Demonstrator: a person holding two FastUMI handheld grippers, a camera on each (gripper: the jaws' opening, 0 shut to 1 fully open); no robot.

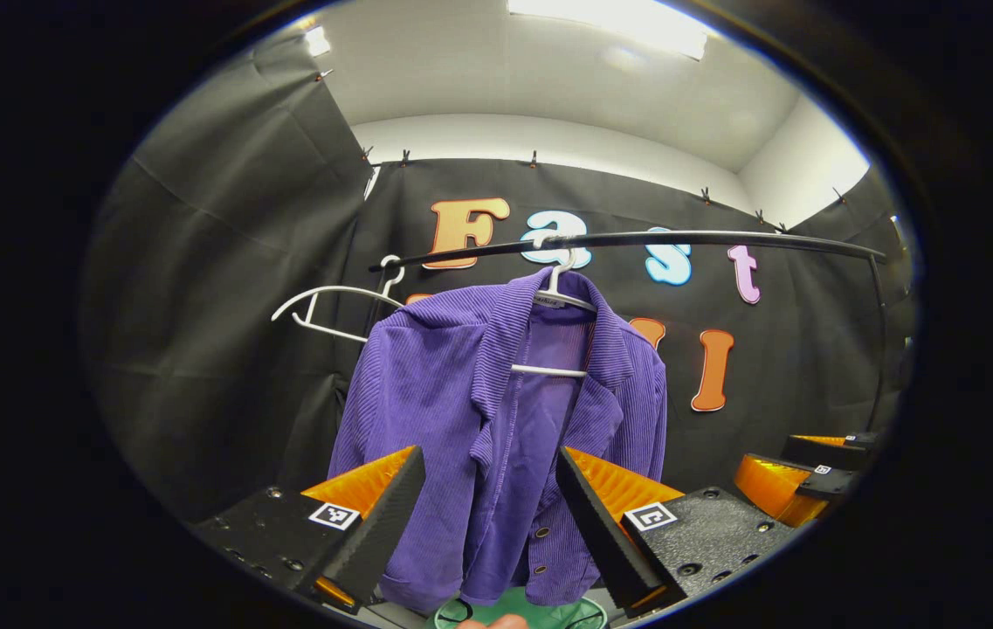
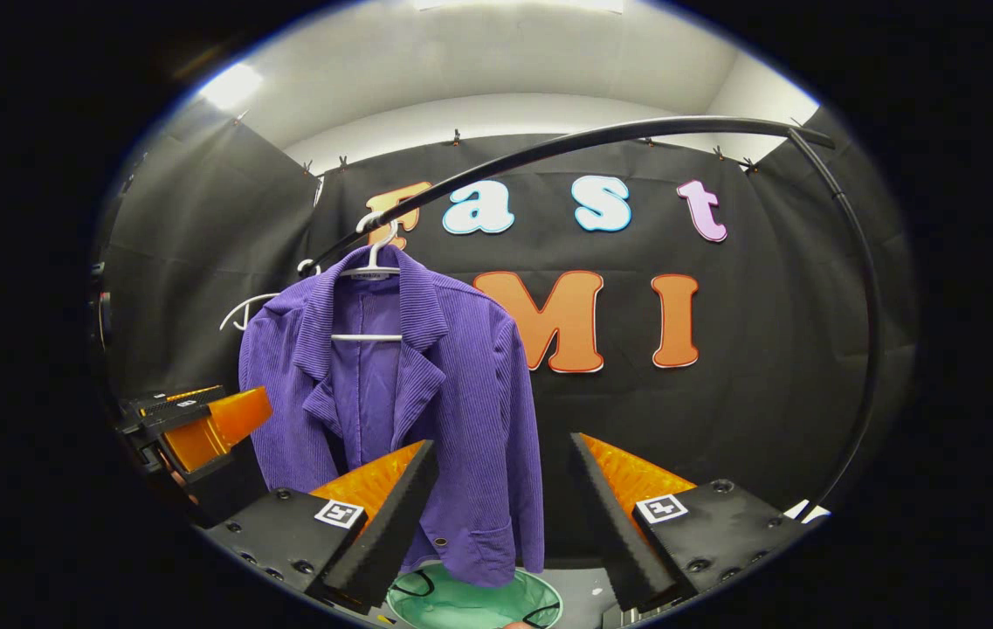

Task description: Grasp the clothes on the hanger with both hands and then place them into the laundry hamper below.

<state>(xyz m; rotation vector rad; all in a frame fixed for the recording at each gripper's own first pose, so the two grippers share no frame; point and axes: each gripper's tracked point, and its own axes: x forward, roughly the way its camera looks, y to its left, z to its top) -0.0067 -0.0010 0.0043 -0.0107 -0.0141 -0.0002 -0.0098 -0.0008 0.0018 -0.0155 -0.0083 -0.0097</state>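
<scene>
In the left gripper view, an empty white hanger [image 1: 330,306] hangs at the left end of a black rail [image 1: 636,240]. Just to its right, a purple jacket [image 1: 496,437] hangs on a second white hanger [image 1: 562,301] from the same rail. The jacket is open at the front and has small buttons low down. The left gripper [image 1: 487,524] is in front of the jacket, low in the view. Its fingers [image 1: 382,524] are spread wide apart, and they hold nothing. The jacket shows in the gap between them, but you cannot tell if they touch it. Under the jacket is the green laundry hamper [image 1: 540,614], and just a bit of its rim peeks out. Far to the right is the right gripper [image 1: 810,476], and you cannot tell how its fingers stand from here.

In the right gripper view, the left gripper [image 2: 190,428] shows at the far left, beside the jacket's sleeve. Next comes the purple jacket [image 2: 461,393] on its hanger [image 2: 371,262], with the empty hanger [image 2: 243,310] behind it. The rail [image 2: 636,131] goes over the top and bends down on the right. The right gripper [image 2: 500,524] is low in the middle, with its fingers [image 2: 391,524] wide apart and nothing in them. The jacket's right edge hangs beside the left finger. The green hamper [image 2: 470,603] is right below the jacket's hem.
</scene>
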